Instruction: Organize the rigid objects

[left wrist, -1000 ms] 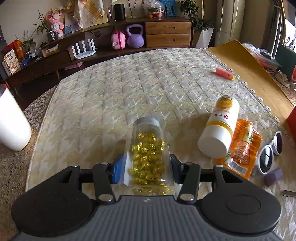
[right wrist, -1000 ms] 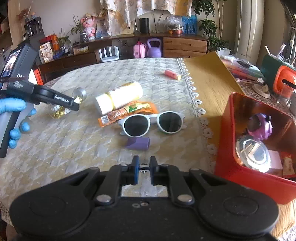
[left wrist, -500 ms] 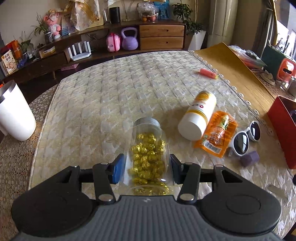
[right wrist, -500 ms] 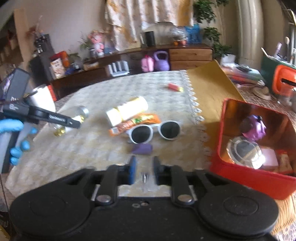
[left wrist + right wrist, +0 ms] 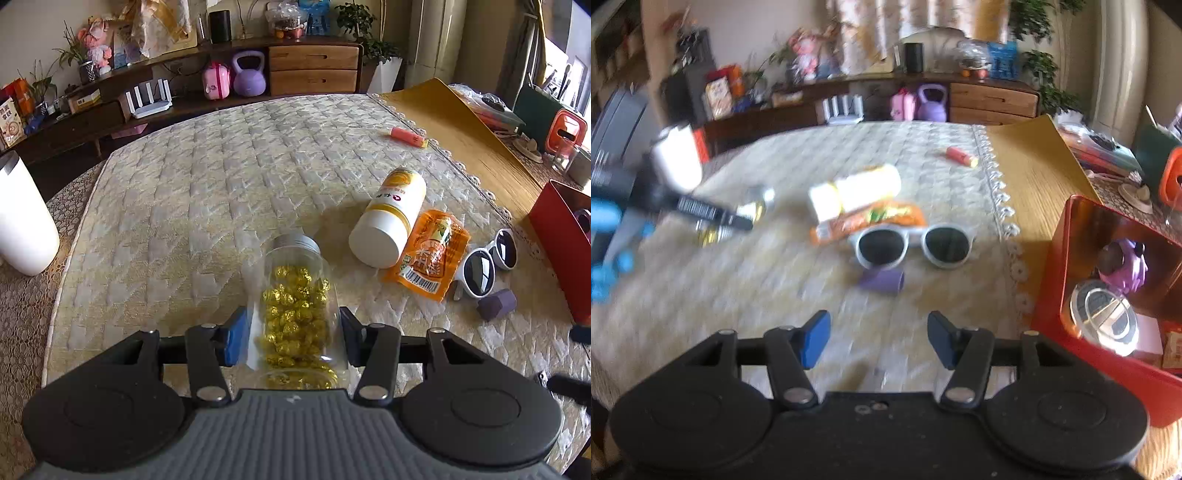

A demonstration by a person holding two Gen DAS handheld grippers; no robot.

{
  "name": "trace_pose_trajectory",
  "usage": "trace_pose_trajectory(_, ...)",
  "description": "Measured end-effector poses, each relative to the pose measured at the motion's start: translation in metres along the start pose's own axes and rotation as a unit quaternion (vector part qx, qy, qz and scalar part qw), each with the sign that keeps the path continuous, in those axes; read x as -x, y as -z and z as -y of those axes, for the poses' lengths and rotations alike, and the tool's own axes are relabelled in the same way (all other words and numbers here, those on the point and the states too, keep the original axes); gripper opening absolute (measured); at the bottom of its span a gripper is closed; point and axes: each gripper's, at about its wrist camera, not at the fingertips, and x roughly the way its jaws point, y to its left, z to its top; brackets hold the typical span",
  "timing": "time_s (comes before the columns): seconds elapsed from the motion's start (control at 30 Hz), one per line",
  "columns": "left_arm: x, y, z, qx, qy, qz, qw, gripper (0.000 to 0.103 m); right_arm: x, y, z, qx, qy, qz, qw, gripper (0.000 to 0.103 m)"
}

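Observation:
A clear jar (image 5: 291,273) of gold-wrapped sweets with a silver lid lies along the fingers of my left gripper (image 5: 293,321), and both pads press its sides. The right wrist view is blurred, and the jaws of my right gripper (image 5: 878,325) are opening over the cloth with nothing between the pads. Ahead of it lie a purple block (image 5: 882,281) and white sunglasses (image 5: 912,245). Behind these are an orange pouch (image 5: 871,221) and a white-and-yellow bottle (image 5: 857,192). The red tin (image 5: 1056,288) to the right holds a round mirror and a purple toy.
A white cylinder (image 5: 22,221) stands at the table's left edge. Far back by the lace edge lies a pink tube (image 5: 408,136). A yellow wooden strip runs along the right. A small metal piece (image 5: 541,376) lies on the cloth by the right gripper's tip.
The right jaws went from shut to spread wide, and that view became blurred. The left gripper carried the jar to the right, bringing the red tin into its view.

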Motion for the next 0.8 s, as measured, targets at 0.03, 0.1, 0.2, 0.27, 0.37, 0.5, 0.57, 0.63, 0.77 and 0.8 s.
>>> trace_pose_trajectory(0.03,0.000,0.001,0.000,0.000,0.002,0.000,1.0000,0.051,0.000,0.006,-0.002,0.003,0.002,-0.008,1.000,0.058)
trace_pose_trajectory(0.1,-0.001,0.003,0.001,-0.002,0.003,-0.001,1.0000,0.051,-0.002,0.014,-0.005,0.006,0.007,-0.018,1.000,0.057)
trace_pose_trajectory(0.2,-0.001,0.004,0.004,-0.004,0.005,-0.003,1.0000,0.051,-0.007,0.024,-0.008,0.001,-0.003,-0.037,0.999,0.039)
trace_pose_trajectory(0.27,0.000,0.005,0.005,-0.006,0.006,-0.003,1.0000,0.051,-0.005,0.028,-0.012,0.004,0.008,-0.031,0.999,0.038)
trace_pose_trajectory(0.37,0.002,0.005,0.008,-0.010,0.007,-0.001,0.9999,0.051,-0.003,0.029,-0.015,0.002,0.008,-0.030,1.000,0.026)
trace_pose_trajectory(0.5,0.002,0.006,0.013,-0.014,0.009,0.000,0.9999,0.051,-0.003,0.028,-0.014,-0.001,0.014,-0.032,0.999,0.011)
trace_pose_trajectory(0.57,0.003,0.007,0.015,-0.018,0.009,0.000,0.9998,0.051,-0.002,0.029,-0.012,-0.006,0.014,-0.031,0.999,0.011)
trace_pose_trajectory(0.63,0.005,0.007,0.017,-0.018,0.010,0.002,0.9998,0.051,0.000,0.029,-0.012,-0.003,0.017,-0.028,0.999,0.011)
trace_pose_trajectory(0.77,0.014,0.004,0.022,-0.024,0.014,0.010,0.9996,0.051,0.011,0.026,-0.005,-0.015,0.012,-0.016,1.000,0.011)
trace_pose_trajectory(0.8,0.017,0.002,0.024,-0.024,0.016,0.012,0.9995,0.051,0.014,0.026,-0.004,-0.017,0.014,-0.011,1.000,0.011)
